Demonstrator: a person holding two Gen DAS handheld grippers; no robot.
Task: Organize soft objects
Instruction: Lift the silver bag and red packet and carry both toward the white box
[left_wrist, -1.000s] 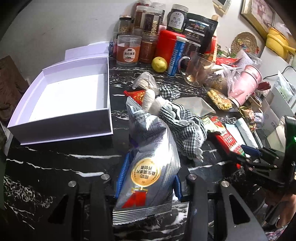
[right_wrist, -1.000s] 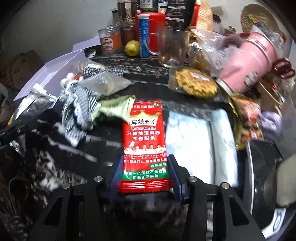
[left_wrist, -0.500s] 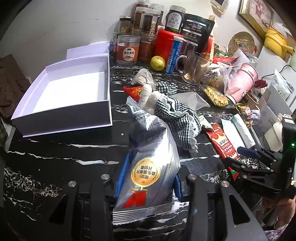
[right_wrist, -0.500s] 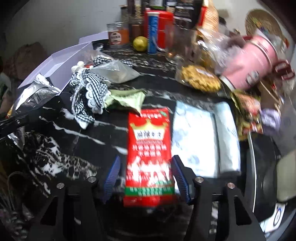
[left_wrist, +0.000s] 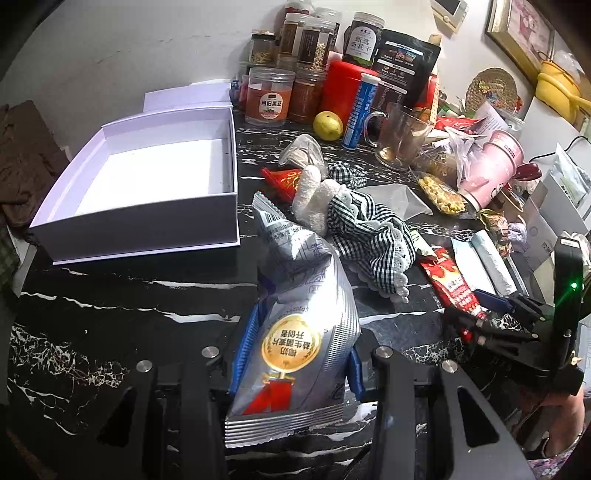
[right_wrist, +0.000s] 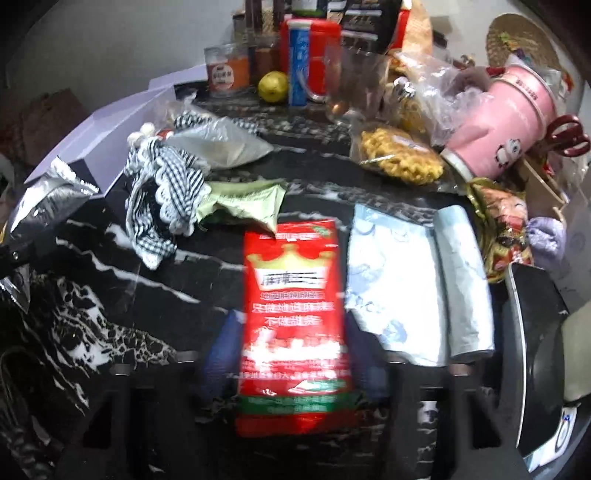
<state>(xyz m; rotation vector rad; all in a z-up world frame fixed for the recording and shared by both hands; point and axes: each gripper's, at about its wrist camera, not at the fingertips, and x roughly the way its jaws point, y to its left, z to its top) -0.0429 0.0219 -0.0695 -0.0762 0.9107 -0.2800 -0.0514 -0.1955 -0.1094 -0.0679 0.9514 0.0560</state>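
On the messy black table (left_wrist: 110, 310), the left gripper (left_wrist: 295, 354) squeezes the silver bag (left_wrist: 303, 325) near the white box (left_wrist: 147, 221), while the right gripper (right_wrist: 291, 347), which opened a moment ago, is closing on the red pack (right_wrist: 291, 288), so both can go in the box soon

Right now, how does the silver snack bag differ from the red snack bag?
The silver snack bag is puffy and raised off the black counter, clamped in the left gripper; the red snack bag is flat and lies on the counter between the closing jaws of the right gripper. The silver one bears a gold medal, the red one a crown. Both are sealed packets.
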